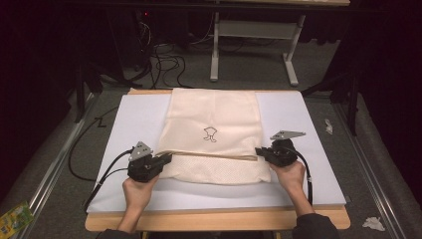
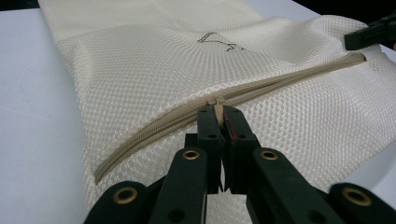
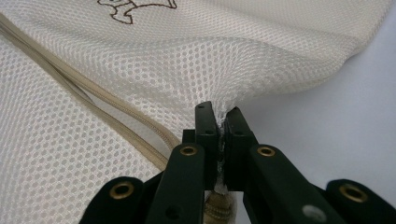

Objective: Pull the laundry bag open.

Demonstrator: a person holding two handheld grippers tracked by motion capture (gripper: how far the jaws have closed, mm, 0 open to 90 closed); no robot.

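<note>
Left claw [image 2: 218,112] grips the zipper pull [image 2: 217,101]; the zipper [image 1: 209,155] runs parallel to the surface's near edge toward the right claw [image 3: 220,116], which is clamped on the mesh bag [image 1: 214,119]

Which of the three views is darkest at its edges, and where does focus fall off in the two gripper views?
High view: table lit, surroundings nearly black. Left gripper view: mesh bag sharp, near linkage soft. Right gripper view: weave crisp, printed figure slightly soft.
</note>
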